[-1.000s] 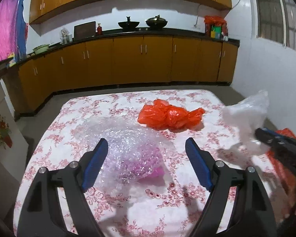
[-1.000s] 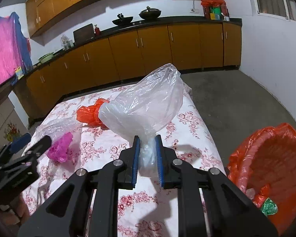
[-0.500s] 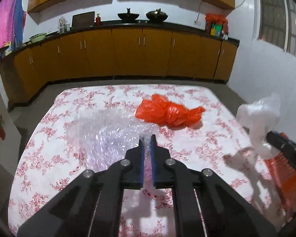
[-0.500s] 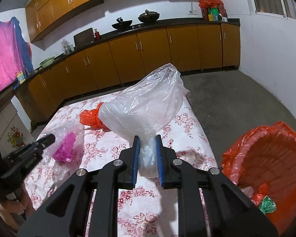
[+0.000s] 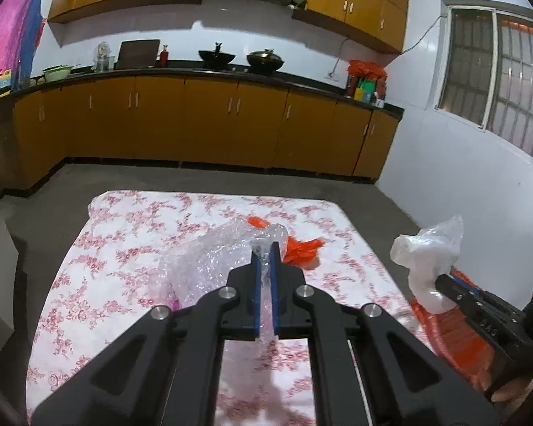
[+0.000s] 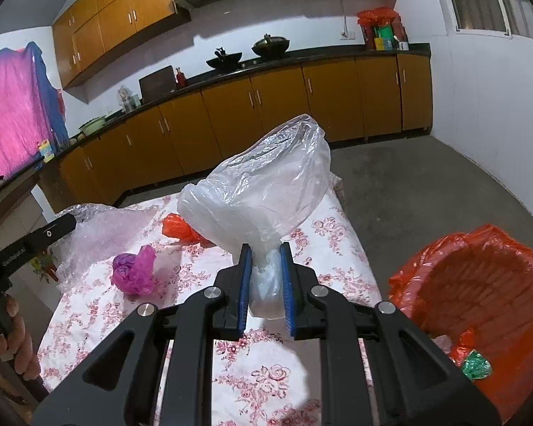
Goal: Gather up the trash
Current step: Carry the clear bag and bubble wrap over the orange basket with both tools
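My left gripper [image 5: 265,248] is shut on a sheet of clear bubble wrap [image 5: 209,266], lifted off the floral tablecloth [image 5: 124,234]. The wrap [image 6: 106,230] hangs at the left in the right wrist view. My right gripper [image 6: 264,252] is shut on the neck of a white plastic bag [image 6: 259,195], held above the table; that bag [image 5: 430,259] shows at the right in the left wrist view. A crumpled pink bag [image 6: 133,271] and an orange bag [image 6: 177,229] lie on the table. The orange bag [image 5: 302,248] is partly hidden behind the wrap.
A bin lined with an orange bag [image 6: 479,284] stands right of the table, with some scraps inside. Orange kitchen cabinets [image 5: 209,124] line the far wall across a grey floor. A hand [image 6: 14,340] holds the left gripper's handle.
The left gripper closed on the bubble wrap and rose with it, uncovering the pink bag on the table. The right gripper drifted slightly with its white bag still held.
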The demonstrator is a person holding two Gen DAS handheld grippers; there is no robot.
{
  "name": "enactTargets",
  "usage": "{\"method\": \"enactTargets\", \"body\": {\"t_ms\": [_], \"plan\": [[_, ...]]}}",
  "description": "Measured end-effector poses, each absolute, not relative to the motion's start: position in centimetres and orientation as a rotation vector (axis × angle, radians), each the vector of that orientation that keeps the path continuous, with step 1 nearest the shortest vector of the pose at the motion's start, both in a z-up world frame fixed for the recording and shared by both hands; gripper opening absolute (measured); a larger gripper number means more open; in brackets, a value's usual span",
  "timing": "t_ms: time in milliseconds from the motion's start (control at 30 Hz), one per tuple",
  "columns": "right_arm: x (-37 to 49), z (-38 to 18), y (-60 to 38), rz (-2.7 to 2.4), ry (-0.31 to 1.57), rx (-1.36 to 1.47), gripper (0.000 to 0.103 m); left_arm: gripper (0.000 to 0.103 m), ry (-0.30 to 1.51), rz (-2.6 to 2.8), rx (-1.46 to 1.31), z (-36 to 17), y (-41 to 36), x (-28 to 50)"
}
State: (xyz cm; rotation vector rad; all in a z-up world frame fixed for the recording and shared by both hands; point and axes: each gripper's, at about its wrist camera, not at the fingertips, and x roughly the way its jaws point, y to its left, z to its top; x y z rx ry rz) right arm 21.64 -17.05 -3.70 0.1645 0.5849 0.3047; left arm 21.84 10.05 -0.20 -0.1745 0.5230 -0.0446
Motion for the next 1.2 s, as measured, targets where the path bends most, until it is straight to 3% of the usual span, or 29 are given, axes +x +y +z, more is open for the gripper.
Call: {"method": "enactTargets", "body": {"t_ms": [600,1200], "plan": [[18.4,-1.7,-23.8,0.172,0.535,0.19,0.017,0.006,0.475,-0.267,-0.163,3.3,1.2,19.6],[14.6,-2.3,-34.2,-0.095,0.564,0.236,0.017,0.006,0.572,-0.549,-0.147,0.4,-12.2,20.8]]}}
